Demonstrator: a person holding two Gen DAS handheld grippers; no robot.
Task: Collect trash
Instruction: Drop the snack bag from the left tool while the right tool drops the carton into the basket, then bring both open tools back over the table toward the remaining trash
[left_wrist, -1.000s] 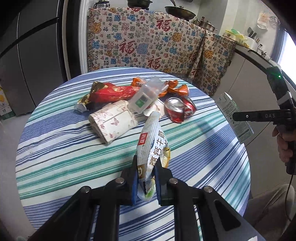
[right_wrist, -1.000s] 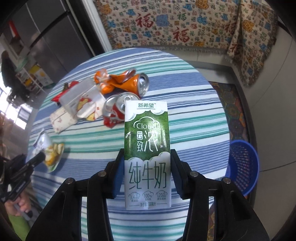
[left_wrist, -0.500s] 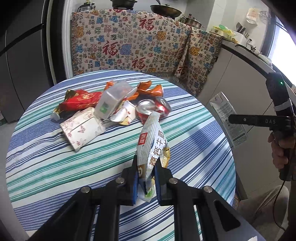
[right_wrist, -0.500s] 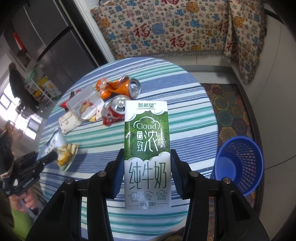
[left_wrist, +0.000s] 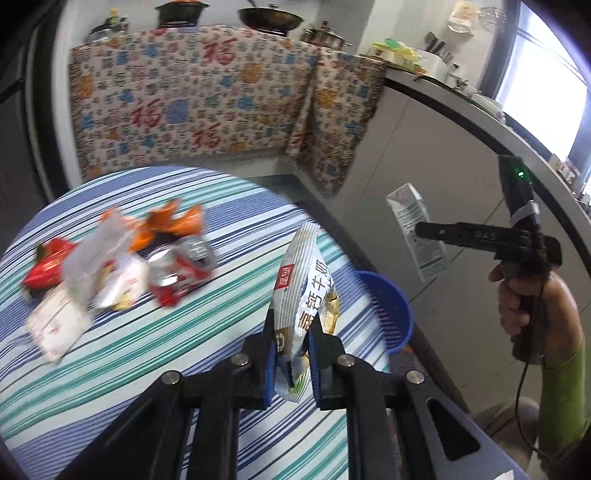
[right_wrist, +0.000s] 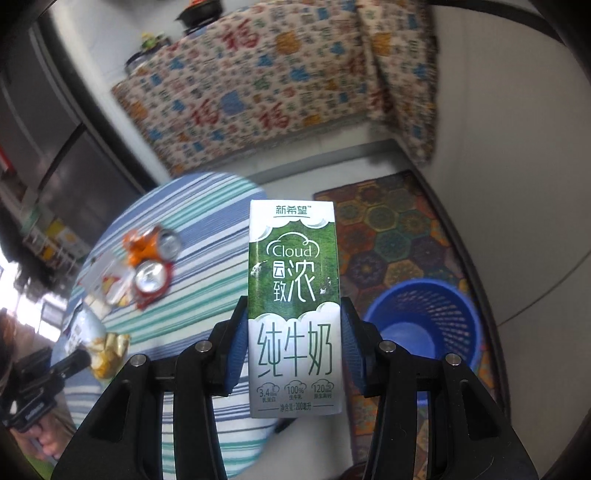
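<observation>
My left gripper (left_wrist: 291, 363) is shut on a silver snack bag (left_wrist: 304, 295), held upright above the striped table's (left_wrist: 155, 343) right edge. My right gripper (right_wrist: 293, 345) is shut on a green and white milk carton (right_wrist: 293, 306), held upright beyond the table, over the floor. A blue mesh trash basket (right_wrist: 424, 325) stands on the floor just right of the carton; in the left wrist view the basket (left_wrist: 388, 310) shows behind the bag. That view also shows the carton (left_wrist: 415, 229) in the right gripper at the right, held by a hand (left_wrist: 517, 302).
On the table lie a crushed red can (left_wrist: 177, 269), an orange can (left_wrist: 173, 221), a red wrapper (left_wrist: 48, 262), a clear plastic box (left_wrist: 96, 258) and a patterned paper pack (left_wrist: 55, 325). A patterned rug (right_wrist: 391, 236) lies under the basket. A cloth-draped counter (left_wrist: 207, 99) stands behind.
Both grippers have swung to the right, away from the trash pile, each keeping its item. The blue basket has come into the left wrist view and looms larger in the right wrist view.
</observation>
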